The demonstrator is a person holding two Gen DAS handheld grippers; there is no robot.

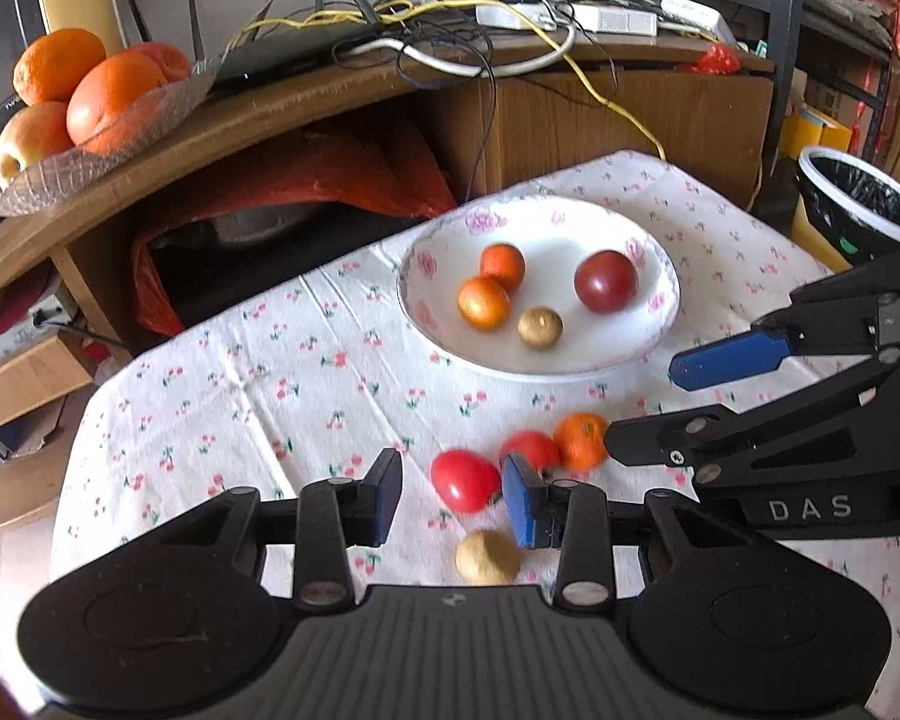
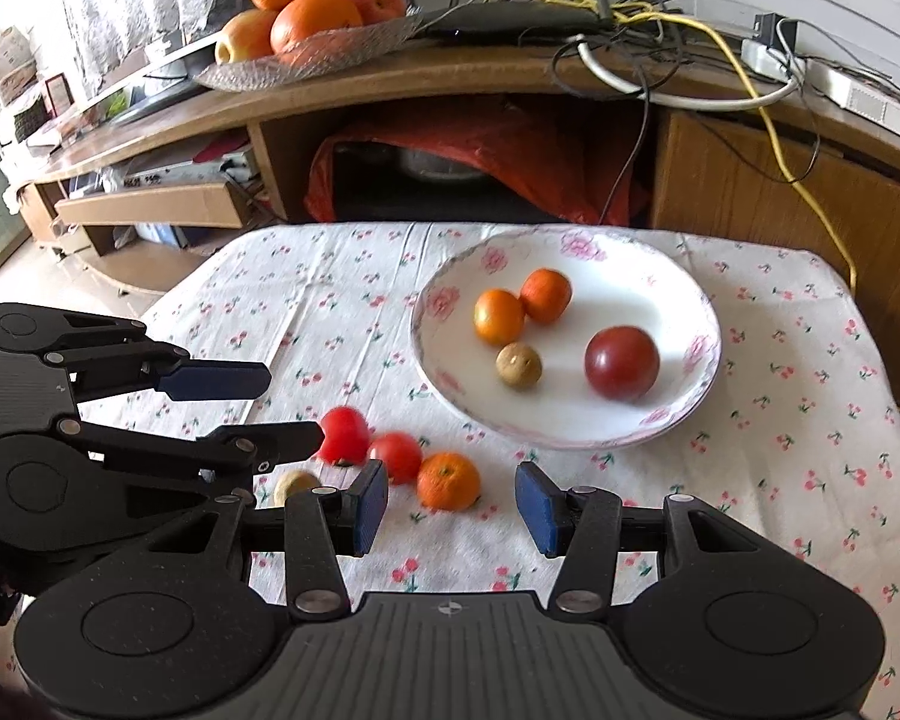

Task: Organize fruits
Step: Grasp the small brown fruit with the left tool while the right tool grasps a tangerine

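- Nearest us, our left tool (image 1: 452, 495) hangs low over the counter (image 1: 222, 372) with its blue pads wide apart and nothing between them; a red tomato (image 1: 467, 480) lies on the cloth just past the gap, close to the right-hand pad.
- Just under that tool we see a small tan fruit (image 1: 487, 557) on the flowered cloth.
- Our right tool (image 2: 452, 507) is likewise spread wide and empty, and a small orange (image 2: 448, 481) sits on the cloth just beyond its opening.
- Beside the orange, a second red tomato (image 2: 395, 456) touches it, with the first tomato next in the row.
- Farther back stands the white flowered bowl (image 1: 660, 276), holding two small orange fruits (image 1: 483, 302) that touch, one tan fruit (image 1: 540, 328) and a dark red tomato (image 1: 605, 281) set apart.
- Beyond the counter, on a wooden shelf, we see a glass dish (image 2: 330, 54) piled with large oranges and apples.
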